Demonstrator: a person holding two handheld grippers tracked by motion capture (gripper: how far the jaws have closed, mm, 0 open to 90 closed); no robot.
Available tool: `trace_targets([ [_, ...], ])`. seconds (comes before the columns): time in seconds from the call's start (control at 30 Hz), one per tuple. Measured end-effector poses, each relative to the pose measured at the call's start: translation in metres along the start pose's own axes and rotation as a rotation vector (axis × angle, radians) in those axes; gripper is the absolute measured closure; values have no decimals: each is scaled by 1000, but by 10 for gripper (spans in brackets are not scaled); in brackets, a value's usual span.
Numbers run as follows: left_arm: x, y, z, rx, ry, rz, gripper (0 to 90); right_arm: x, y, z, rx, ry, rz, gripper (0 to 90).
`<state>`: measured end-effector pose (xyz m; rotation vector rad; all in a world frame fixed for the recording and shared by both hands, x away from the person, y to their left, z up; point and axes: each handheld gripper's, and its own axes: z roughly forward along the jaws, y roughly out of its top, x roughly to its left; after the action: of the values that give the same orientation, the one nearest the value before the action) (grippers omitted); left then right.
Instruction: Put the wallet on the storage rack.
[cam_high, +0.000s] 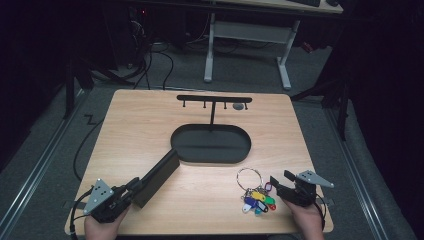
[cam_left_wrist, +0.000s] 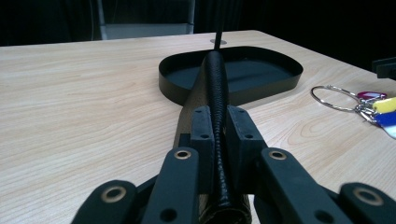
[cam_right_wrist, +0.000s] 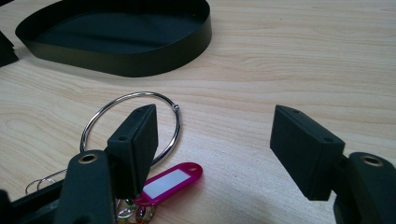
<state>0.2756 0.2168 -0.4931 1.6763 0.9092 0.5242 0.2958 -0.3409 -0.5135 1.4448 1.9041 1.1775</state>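
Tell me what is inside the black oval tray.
The black oval tray looks bare inside: a dark floor, with the thin post of the hook stand rising at its far edge. The black wallet held by the left gripper hides the near rim in the left gripper view.

Open tabletop (cam_high: 135, 125) left and right of tray (cam_high: 210, 143); hook stand (cam_high: 213, 100) blocking behind it; key bunch (cam_high: 256, 192) lying near front right edge.
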Motion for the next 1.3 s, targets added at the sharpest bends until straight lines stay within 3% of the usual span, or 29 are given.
trace_targets([
  [0.13, 6, -2, 0, -6, 6, -29, 813, 0, 0, 1, 1, 2, -5, 328],
  [0.67, 7, -3, 1, -4, 15, -21, 784, -1, -2, -1, 13, 3, 5, 328],
  [1.03, 7, -6, 4, 30, 18, -26, 536, 0, -4, 1, 22, 4, -3, 331],
  [1.13, 6, -3, 5, 42, 40, 8, 479, -1, -5, -1, 23, -1, -6, 331],
  [1.3, 1, 3, 7, 86, 27, 42, 462, -4, -9, -8, 20, -15, -9, 331],
])
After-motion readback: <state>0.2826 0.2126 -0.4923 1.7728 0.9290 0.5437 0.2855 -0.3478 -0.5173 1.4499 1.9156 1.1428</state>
